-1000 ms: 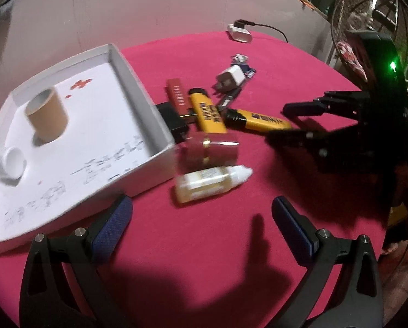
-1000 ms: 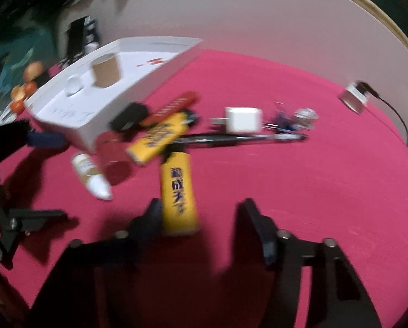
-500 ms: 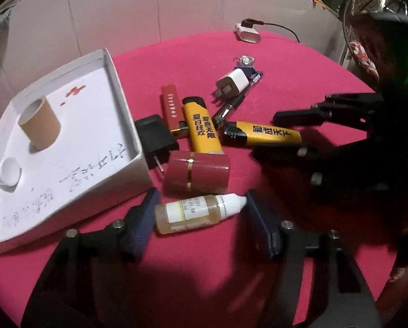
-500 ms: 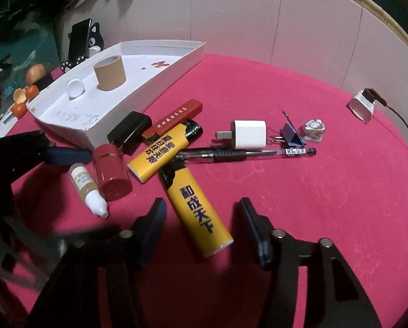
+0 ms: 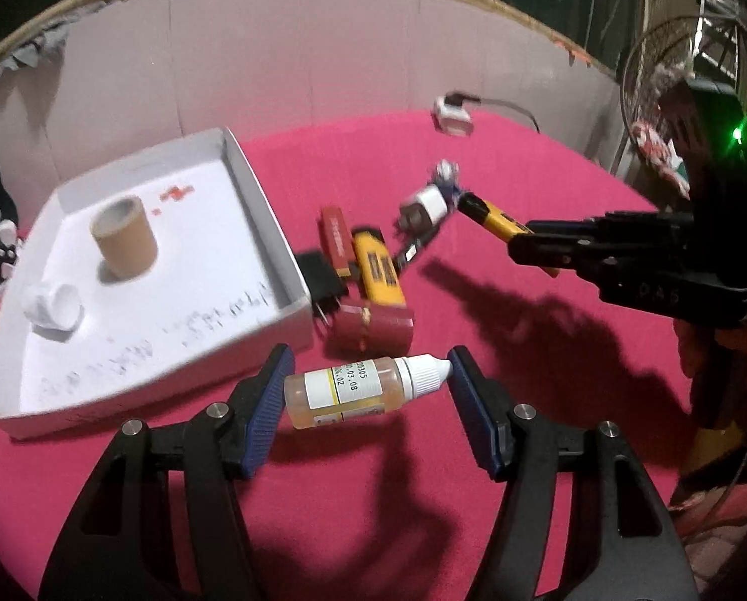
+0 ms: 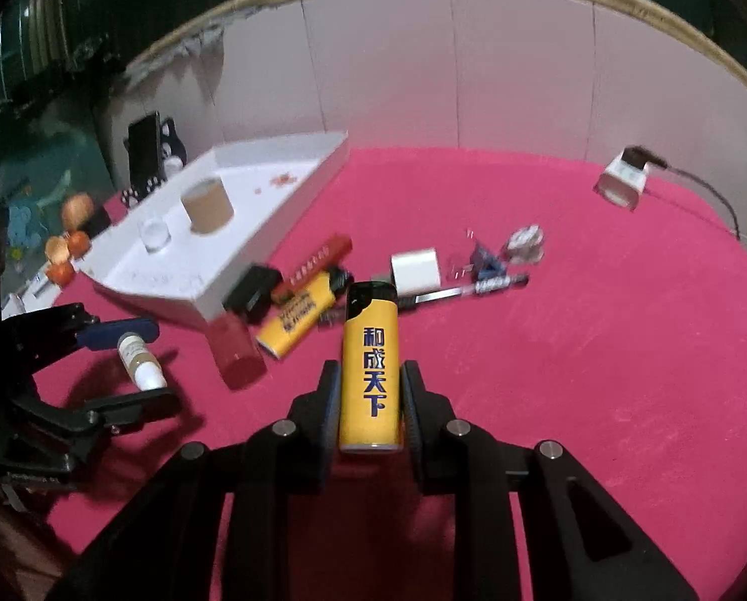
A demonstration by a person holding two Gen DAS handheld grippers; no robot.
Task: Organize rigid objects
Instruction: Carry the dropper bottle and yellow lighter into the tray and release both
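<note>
My left gripper (image 5: pixel 368 390) is shut on a small dropper bottle (image 5: pixel 358 390), end to end between the blue pads, lifted just off the red cloth. It also shows in the right wrist view (image 6: pixel 140 358). My right gripper (image 6: pixel 368 395) is shut on a yellow lighter (image 6: pixel 370 365) and holds it above the table; the lighter shows in the left wrist view (image 5: pixel 498 218). A white tray (image 5: pixel 268 210) holds a cardboard roll (image 5: pixel 122 240) and a white cap (image 5: pixel 55 305).
Beside the tray lie a second yellow lighter (image 5: pixel 378 265), a red cylinder (image 5: pixel 373 325), a black plug (image 5: pixel 320 280), a red stick (image 5: pixel 335 238), a white charger cube (image 6: pixel 416 268), a pen (image 6: pixel 468 288) and a binder clip (image 6: pixel 486 260). A corded adapter (image 6: pixel 621 183) sits far back.
My left gripper has closed on the dropper bottle and raised it slightly. My right gripper has closed on the yellow lighter and lifted it off the cloth.
</note>
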